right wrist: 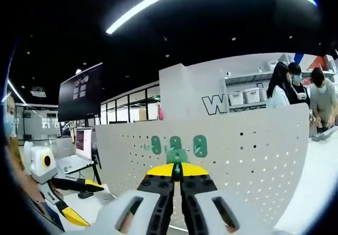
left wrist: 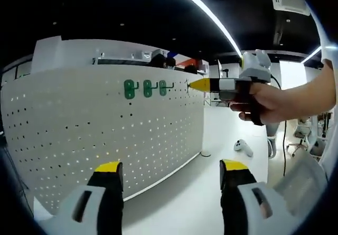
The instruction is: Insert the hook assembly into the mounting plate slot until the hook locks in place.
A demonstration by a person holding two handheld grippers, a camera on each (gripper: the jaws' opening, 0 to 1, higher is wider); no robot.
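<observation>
Three hooks: green hooks (left wrist: 144,88) are seen in a row near the top edge of the white pegboard (left wrist: 105,129); same row (right wrist: 176,144) is seen in the right gripper view.
Fourth hook: a green hook assembly (right wrist: 176,156) is pinched at the yellow tips of the right gripper (right wrist: 177,170), just below the middle hook of the row, close against the pegboard (right wrist: 253,150); whether it is seated in a slot cannot be told.
Right gripper: jaws are closed together on the hook assembly; in the left gripper view it (left wrist: 198,85) is seen side-on, held by a hand (left wrist: 274,103), tip at the board's right end, just right of the hook row.
Left gripper: (left wrist: 171,174) jaws are spread wide apart, nothing held between them; kept low and well apart from the hooks.
Pegboard: stood upright on a white table (left wrist: 179,198).
Background: three people (right wrist: 301,90) are seen behind the board; a dark monitor (right wrist: 80,91) at left.
</observation>
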